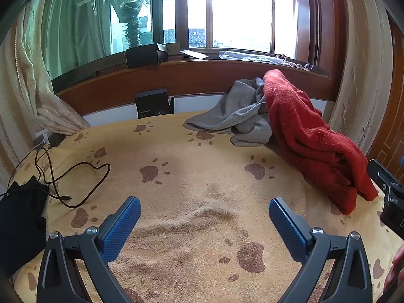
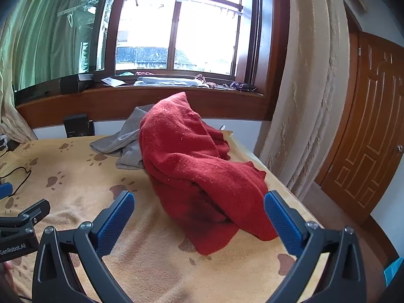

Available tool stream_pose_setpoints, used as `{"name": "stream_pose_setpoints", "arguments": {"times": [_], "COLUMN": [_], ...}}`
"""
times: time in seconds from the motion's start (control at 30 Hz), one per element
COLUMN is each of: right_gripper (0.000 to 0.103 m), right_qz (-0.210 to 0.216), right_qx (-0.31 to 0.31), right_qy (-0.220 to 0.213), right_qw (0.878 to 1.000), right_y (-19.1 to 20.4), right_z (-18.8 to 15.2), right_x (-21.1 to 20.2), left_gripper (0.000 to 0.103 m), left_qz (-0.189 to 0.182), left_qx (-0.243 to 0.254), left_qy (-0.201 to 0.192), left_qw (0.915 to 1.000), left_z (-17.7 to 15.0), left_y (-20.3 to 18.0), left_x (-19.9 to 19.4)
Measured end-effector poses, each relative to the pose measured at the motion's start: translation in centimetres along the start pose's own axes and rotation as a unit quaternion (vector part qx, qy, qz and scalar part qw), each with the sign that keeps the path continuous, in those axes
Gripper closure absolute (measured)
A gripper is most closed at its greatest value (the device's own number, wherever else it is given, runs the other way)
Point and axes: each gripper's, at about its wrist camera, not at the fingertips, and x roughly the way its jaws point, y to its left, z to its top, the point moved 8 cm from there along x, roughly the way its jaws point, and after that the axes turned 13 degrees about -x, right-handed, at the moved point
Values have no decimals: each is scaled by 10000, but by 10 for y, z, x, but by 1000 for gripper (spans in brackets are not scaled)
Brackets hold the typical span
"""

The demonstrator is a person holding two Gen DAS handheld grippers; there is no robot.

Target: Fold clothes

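The red sweater [image 2: 202, 171] lies crumpled on the bed [image 2: 156, 265], straight ahead of the right claw [image 2: 199, 214]; the left claw [image 1: 204, 217] is farther. Both claws gape wide, holding nothing.

Both wrist views look forward low over the bed [image 1: 192, 189] toward the window [image 1: 240, 12]. The left view sits further left, facing bare blanket; the right view is nearer the red garment [image 2: 197, 166]. Both share the garment, the grey cloth [image 1: 240, 111] and the sill.
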Motion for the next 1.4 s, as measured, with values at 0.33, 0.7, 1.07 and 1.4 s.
{"name": "stream_pose_setpoints", "arguments": {"times": [0.33, 0.7, 1.07, 1.4], "right_gripper": [0, 0, 1, 17], "right_qz": [53, 224, 491, 1282], "right_qx": [-102, 3, 124, -270], "right_qy": [30, -20, -25, 454], "right_qw": [9999, 9997, 9987, 9903], "right_y": [7, 6, -13, 9], "right_z": [2, -1, 2, 26], "right_x": [6, 11, 26, 103], "left_gripper": [0, 0, 0, 0], "left_qz": [19, 55, -87, -385], "left_qx": [-34, -3, -101, -342], "left_qy": [49, 95, 174, 566], "left_qw": [10000, 9999, 9998, 9971], "left_z": [0, -2, -4, -16], "left_y": [3, 4, 10, 17], "left_x": [4, 9, 13, 29]}}
